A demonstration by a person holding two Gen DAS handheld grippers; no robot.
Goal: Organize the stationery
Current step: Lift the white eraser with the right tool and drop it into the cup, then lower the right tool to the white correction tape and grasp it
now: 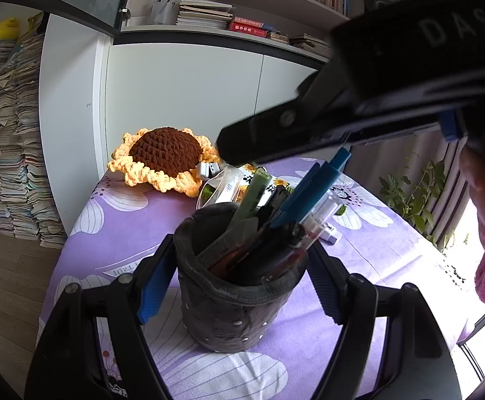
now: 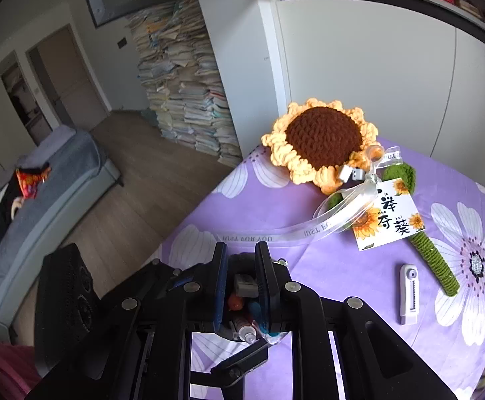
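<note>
Nearest to us in the left wrist view, the left gripper [image 1: 239,286] brackets a dark grey pen holder [image 1: 236,303] that stands upright on the purple floral tablecloth [image 1: 375,266]. We see its blue-padded fingers [image 1: 154,291] spread on either side of the holder; whether the pads press the wall cannot be told, as a narrow gap seems to remain on each side. The holder is crowded with stationery: a teal pen [image 1: 312,186], a pale green pen [image 1: 252,196], a clear-barrelled pen [image 1: 312,223] and several darker items (these are too tangled to name).

The right gripper [image 1: 309,133] reaches in from the upper right, above the holder's mouth. In the right wrist view we look straight down between its fingers [image 2: 241,283], which stand nearly closed over the pen tops; we cannot tell whether they clamp any single pen.

Farther back on the cloth lies a crocheted sunflower [image 2: 322,143] with a green wrapped stem [image 2: 432,253], a printed ribbon [image 2: 259,236] and a paper tag [image 2: 389,220]. A small white utility knife [image 2: 408,295] lies apart from the holder, just beside the stem. Stacks of books [image 2: 182,83] rise from the floor against the white cabinet [image 2: 359,50].
</note>
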